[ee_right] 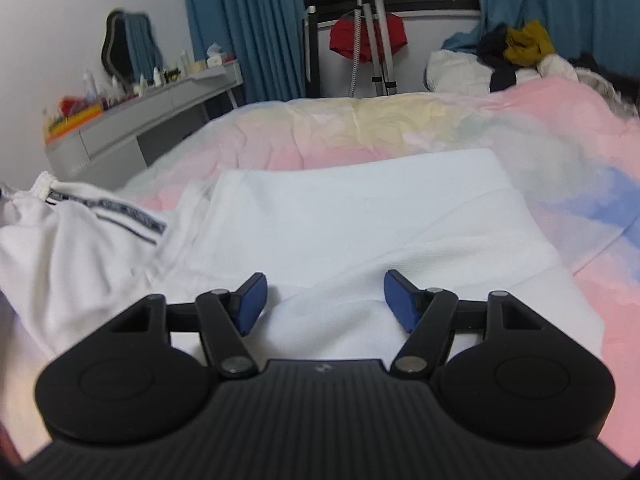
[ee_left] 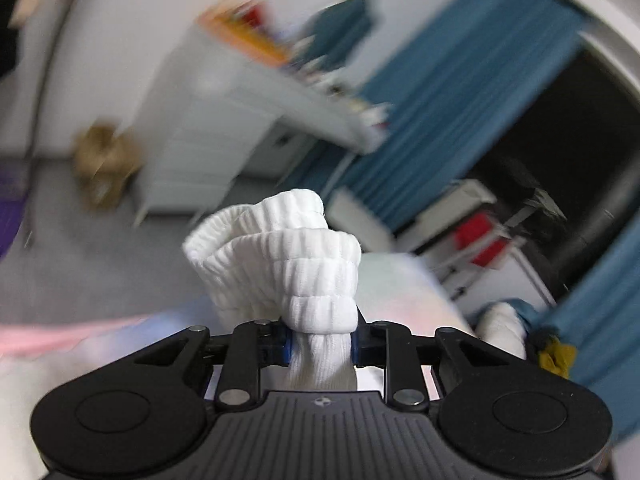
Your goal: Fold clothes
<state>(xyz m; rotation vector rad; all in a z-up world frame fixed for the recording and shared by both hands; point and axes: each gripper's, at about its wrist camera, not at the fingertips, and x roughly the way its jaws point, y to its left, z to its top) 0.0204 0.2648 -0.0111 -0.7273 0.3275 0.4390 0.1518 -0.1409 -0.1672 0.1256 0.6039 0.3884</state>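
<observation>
My left gripper [ee_left: 321, 346] is shut on the ribbed white waistband [ee_left: 288, 264] of a garment, which bunches up above the jaws; the view is tilted and blurred. In the right wrist view a white garment [ee_right: 360, 220] lies partly folded flat on the pastel bedspread [ee_right: 400, 128]. Its other part, with a dark striped band [ee_right: 116, 216] and ribbed edge, is lifted at the left. My right gripper [ee_right: 324, 300] is open and empty just above the near fold of the garment.
A grey dresser [ee_right: 140, 120] with bottles and a mirror stands left of the bed. Blue curtains [ee_right: 256, 20], a metal stand with red cloth [ee_right: 368, 36], and a pile of clothes [ee_right: 512, 52] are at the far end. A brown bag [ee_left: 104, 164] sits on the floor.
</observation>
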